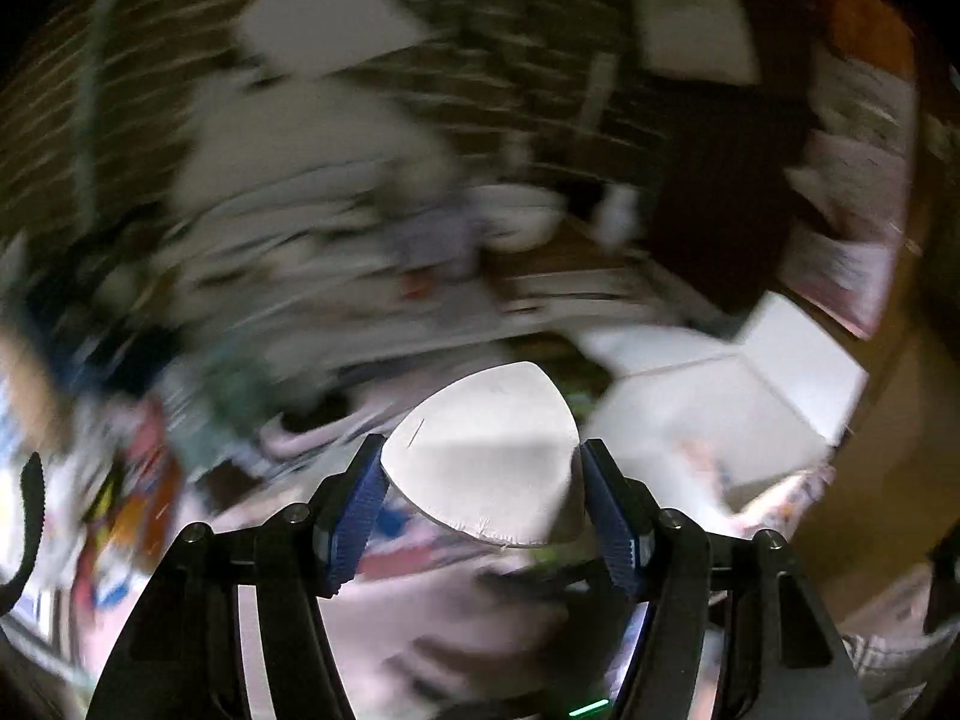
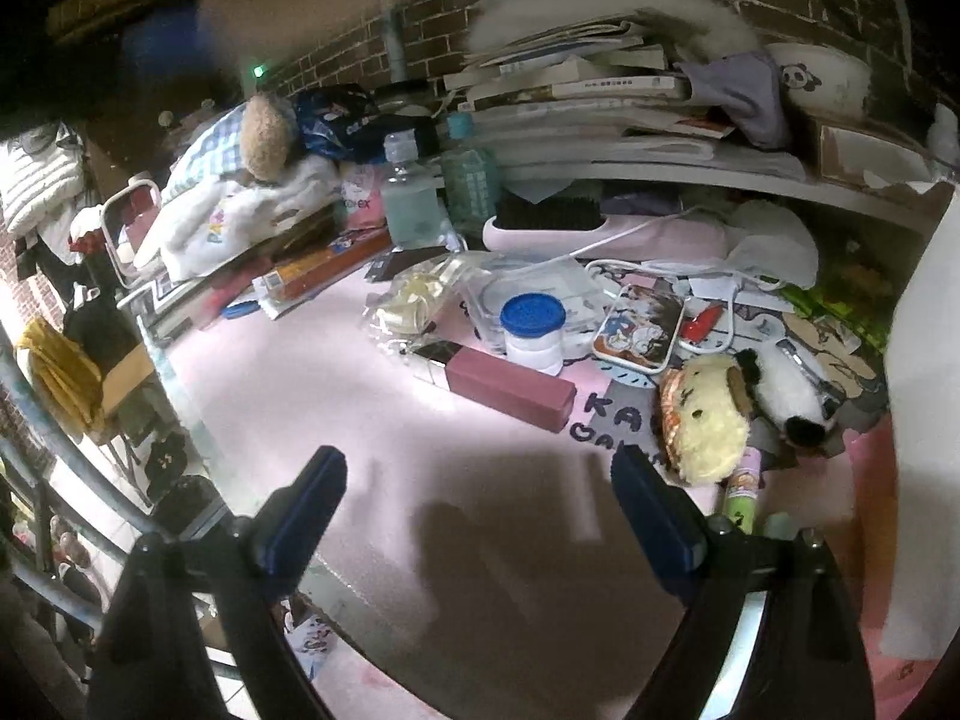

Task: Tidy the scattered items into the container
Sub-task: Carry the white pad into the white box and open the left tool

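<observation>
White padded object, rounded-triangular, clamped between the left gripper fingers, held above the clutter; that view is otherwise motion-blurred, a white open box just beyond. Right wrist view is sharp: right gripper fingers spread apart, gripping nothing, low over the pink tabletop. Ahead lie a mauve case, blue-lidded jar, cartoon-printed tin, panda plush. Books stacked behind.
</observation>
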The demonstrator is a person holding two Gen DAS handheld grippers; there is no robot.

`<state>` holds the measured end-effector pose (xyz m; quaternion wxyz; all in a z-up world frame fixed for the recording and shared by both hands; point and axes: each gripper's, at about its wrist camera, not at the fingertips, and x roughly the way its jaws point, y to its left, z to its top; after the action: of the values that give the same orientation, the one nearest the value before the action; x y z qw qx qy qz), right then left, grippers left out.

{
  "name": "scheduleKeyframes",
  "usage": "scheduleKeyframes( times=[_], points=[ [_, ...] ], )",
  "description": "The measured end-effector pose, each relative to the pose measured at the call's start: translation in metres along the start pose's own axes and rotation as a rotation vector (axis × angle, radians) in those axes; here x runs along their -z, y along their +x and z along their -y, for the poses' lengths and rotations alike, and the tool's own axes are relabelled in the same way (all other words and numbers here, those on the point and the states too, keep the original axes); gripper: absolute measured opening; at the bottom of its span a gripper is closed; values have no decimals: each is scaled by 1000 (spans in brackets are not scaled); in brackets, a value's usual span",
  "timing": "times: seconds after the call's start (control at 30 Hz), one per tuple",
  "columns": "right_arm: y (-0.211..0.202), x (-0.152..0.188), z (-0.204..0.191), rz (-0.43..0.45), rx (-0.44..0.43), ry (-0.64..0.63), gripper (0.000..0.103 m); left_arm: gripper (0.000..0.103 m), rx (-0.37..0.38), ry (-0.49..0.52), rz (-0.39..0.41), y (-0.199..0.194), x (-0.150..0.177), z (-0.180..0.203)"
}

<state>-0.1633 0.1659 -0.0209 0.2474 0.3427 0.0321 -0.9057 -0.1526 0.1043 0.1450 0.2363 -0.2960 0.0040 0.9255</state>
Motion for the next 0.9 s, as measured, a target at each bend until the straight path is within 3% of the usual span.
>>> scheduleKeyframes(
  times=[0.17,0.33,0.43,0.6,0.73,0.9],
  points=[
    [3,5,2,-7,-7,9,88,60,143,199,-62,30,-21,76],
    [5,7,6,-14,-19,26,88,60,130,294,-154,68,-24,124],
    [6,8,9,-15,-28,40,88,60,133,272,-226,93,-23,133],
    [6,8,11,-14,-30,45,89,61,128,241,-265,110,-18,133],
    [7,9,12,-14,-29,45,89,64,105,276,-271,111,-11,139],
    [7,8,12,-12,-33,53,89,85,78,327,-223,101,-8,147]
  ],
)
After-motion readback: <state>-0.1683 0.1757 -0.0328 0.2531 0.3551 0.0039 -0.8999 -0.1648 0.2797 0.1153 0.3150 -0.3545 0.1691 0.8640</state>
